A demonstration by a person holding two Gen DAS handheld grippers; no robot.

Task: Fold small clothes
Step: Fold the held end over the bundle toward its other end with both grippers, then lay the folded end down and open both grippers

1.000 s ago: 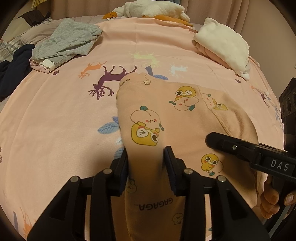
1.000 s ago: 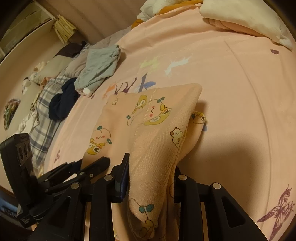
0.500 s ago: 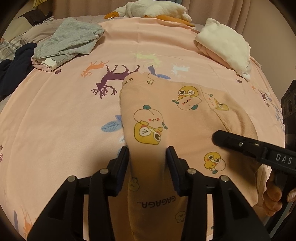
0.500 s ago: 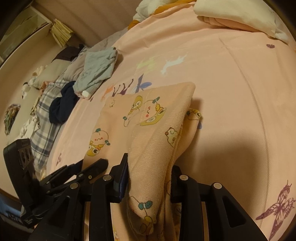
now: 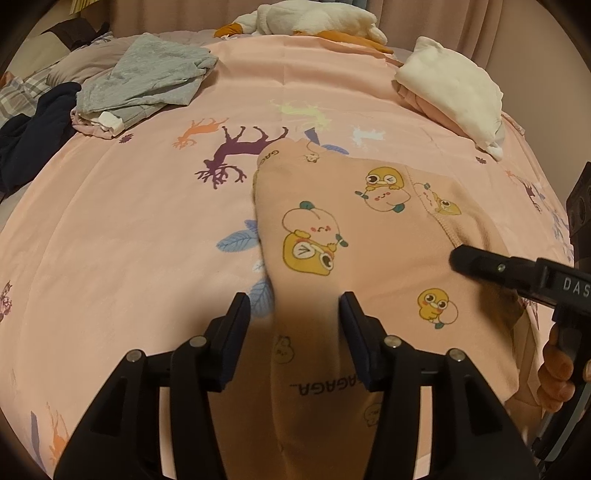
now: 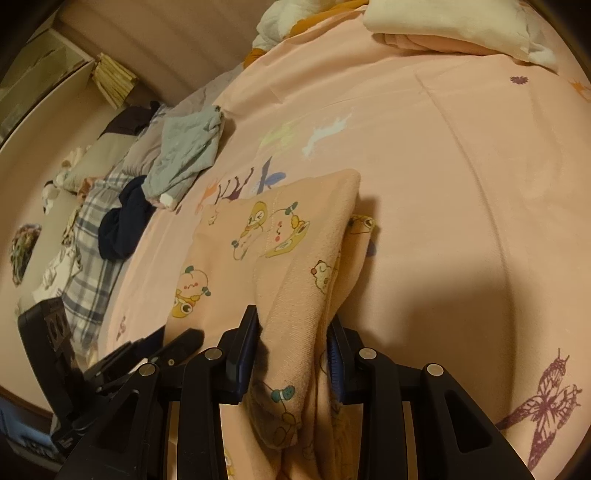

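A small peach garment [image 5: 369,236] printed with yellow cartoon ducks lies on the pink bedsheet [image 5: 129,240]. It also shows in the right wrist view [image 6: 280,236]. My left gripper [image 5: 293,314] is shut on the garment's near left edge, the cloth bunched between its fingers. My right gripper [image 6: 293,332] is shut on the near right edge, where the cloth is doubled over and hangs in layers. The right gripper's finger [image 5: 491,262] shows in the left wrist view, over the garment's right side. The left gripper shows in the right wrist view [image 6: 162,347].
A grey garment [image 5: 147,77] and a dark navy one [image 5: 29,140] lie at the far left. A folded cream and pink stack [image 5: 454,88] sits at the far right. A white and orange plush [image 5: 314,18] lies at the bed's far edge.
Both grippers have moved forward a little along the bed with the garment's near edge. The cloth stays gripped in both.
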